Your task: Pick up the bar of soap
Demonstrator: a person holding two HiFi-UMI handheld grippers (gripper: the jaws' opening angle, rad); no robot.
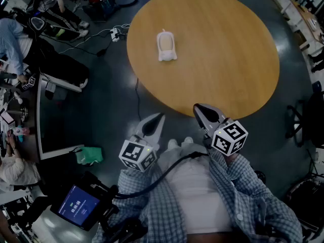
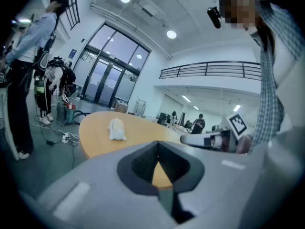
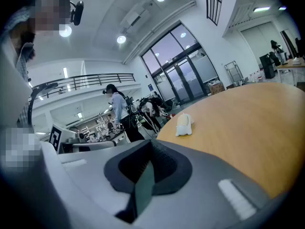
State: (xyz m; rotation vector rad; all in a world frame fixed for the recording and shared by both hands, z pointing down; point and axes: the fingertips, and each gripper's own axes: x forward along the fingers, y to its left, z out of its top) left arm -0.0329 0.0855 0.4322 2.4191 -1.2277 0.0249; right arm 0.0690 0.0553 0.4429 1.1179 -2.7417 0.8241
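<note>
A pale bar of soap in a white dish (image 1: 165, 45) lies on the far left part of the round wooden table (image 1: 223, 49). It also shows as a small white shape, the soap (image 2: 116, 129), in the left gripper view, and as the soap (image 3: 184, 124) in the right gripper view. My left gripper (image 1: 158, 117) hangs over the floor just short of the table's near edge, jaws shut and empty. My right gripper (image 1: 198, 108) sits at the table's near rim, also shut on nothing. Both are well short of the soap.
A desk with a monitor (image 1: 58, 125) stands to the left. People (image 1: 15, 39) and bags are at the far left, with cables and a power strip (image 1: 115, 33) on the floor. A tablet (image 1: 76, 206) sits near my body. Chairs (image 1: 306, 120) stand to the right.
</note>
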